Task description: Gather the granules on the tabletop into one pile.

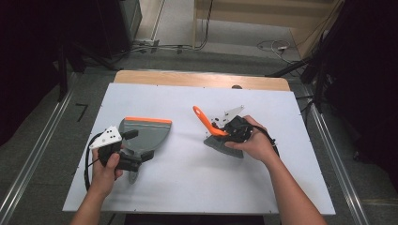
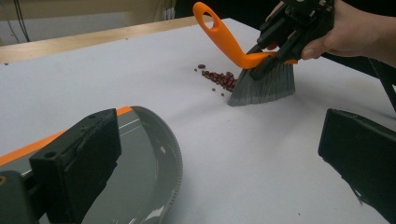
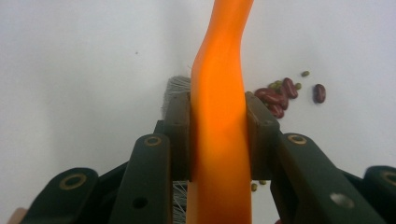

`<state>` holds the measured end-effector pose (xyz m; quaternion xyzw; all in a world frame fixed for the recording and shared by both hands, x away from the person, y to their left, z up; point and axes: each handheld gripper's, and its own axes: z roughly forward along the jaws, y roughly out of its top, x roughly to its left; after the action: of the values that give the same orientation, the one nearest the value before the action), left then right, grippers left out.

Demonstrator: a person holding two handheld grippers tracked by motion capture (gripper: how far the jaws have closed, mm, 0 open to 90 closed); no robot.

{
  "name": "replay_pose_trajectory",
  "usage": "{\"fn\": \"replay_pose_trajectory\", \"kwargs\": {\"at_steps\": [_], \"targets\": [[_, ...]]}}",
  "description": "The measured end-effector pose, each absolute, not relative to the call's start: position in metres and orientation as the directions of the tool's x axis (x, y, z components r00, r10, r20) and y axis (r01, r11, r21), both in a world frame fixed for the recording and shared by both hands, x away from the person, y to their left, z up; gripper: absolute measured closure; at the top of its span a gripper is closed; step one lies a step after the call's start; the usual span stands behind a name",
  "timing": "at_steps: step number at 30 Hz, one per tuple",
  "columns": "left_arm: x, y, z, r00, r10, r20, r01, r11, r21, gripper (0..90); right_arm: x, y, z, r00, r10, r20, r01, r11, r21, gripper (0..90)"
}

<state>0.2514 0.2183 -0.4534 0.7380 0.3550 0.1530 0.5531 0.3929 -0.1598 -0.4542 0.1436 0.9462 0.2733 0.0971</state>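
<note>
We clamp the right gripper point(image 1: 233, 131) on the brush point(image 1: 213, 131), handle slanting up-left; left gripper point(image 1: 129, 157) gapes over the empty dustpan point(image 1: 145, 133).

You get even, soft overhead light on the white table point(image 1: 187, 187); dark corners at ten and two o'clock, close jaws blurred.
</note>
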Motion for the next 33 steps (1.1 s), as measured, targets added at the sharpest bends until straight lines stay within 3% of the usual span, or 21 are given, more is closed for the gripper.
{"fn": "replay_pose_trajectory", "kwargs": {"at_steps": [14,21,24,29,33], "targets": [[0.252,0.217,-0.455,0.703,0.693,-0.16,0.354,-0.146,0.924,0.0,0.392,-0.158,-0.445,-0.909,0.393,-0.141,0.271,0.812,0.518,67.5],[0.252,0.218,-0.455,0.7,0.695,-0.164,0.358,-0.142,0.923,0.0,0.388,-0.162,-0.425,-0.908,0.405,-0.107,0.274,0.769,0.577,67.6],[0.253,0.217,-0.455,0.701,0.694,-0.163,0.359,-0.145,0.922,0.0,0.388,-0.153,-0.422,-0.889,0.456,-0.053,0.342,0.734,0.586,67.7],[0.252,0.217,-0.455,0.701,0.694,-0.162,0.359,-0.147,0.922,0.0,0.39,-0.122,-0.434,-0.803,0.586,0.107,0.538,0.636,0.554,67.7],[0.252,0.218,-0.455,0.703,0.693,-0.16,0.357,-0.148,0.922,0.0,0.397,-0.111,-0.448,-0.769,0.638,0.032,0.559,0.648,0.518,67.6]]}}
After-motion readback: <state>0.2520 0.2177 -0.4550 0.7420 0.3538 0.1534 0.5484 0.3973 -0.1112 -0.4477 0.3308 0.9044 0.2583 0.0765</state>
